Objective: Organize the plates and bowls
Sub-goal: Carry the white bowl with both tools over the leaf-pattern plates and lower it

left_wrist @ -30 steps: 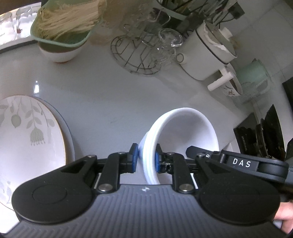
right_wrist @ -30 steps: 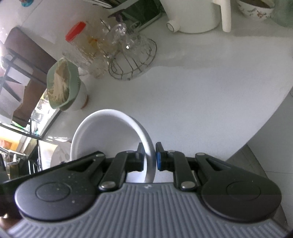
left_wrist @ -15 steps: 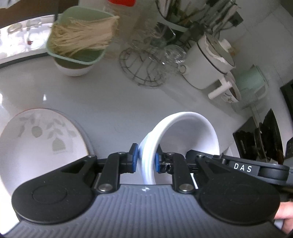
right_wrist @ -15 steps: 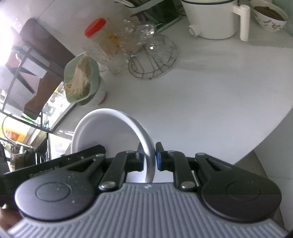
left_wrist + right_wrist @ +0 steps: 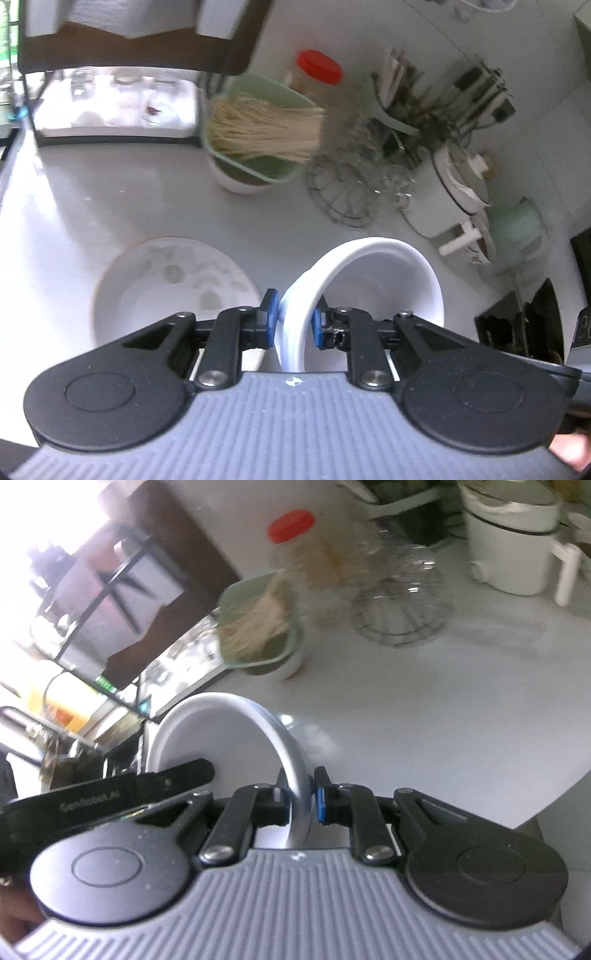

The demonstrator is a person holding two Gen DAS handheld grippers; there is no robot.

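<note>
A white bowl (image 5: 384, 280) is held above the white counter by both grippers at once. My left gripper (image 5: 293, 325) is shut on its left rim. My right gripper (image 5: 301, 799) is shut on the opposite rim of the same bowl (image 5: 221, 734). The left gripper's black body (image 5: 110, 794) shows across the bowl in the right wrist view. A patterned plate (image 5: 170, 280) lies on the counter to the left of the bowl, below it.
A green container of dry noodles (image 5: 262, 136) sits on a white bowl at the back. Beside it stand a red-lidded jar (image 5: 319, 70), a wire rack with glasses (image 5: 354, 188) and a white pot (image 5: 450, 199). The counter edge (image 5: 546, 786) runs at the right.
Both grippers have risen with the bowl and tilted back; the plate and the back items now sit lower and farther away in view. The grip is unchanged.
</note>
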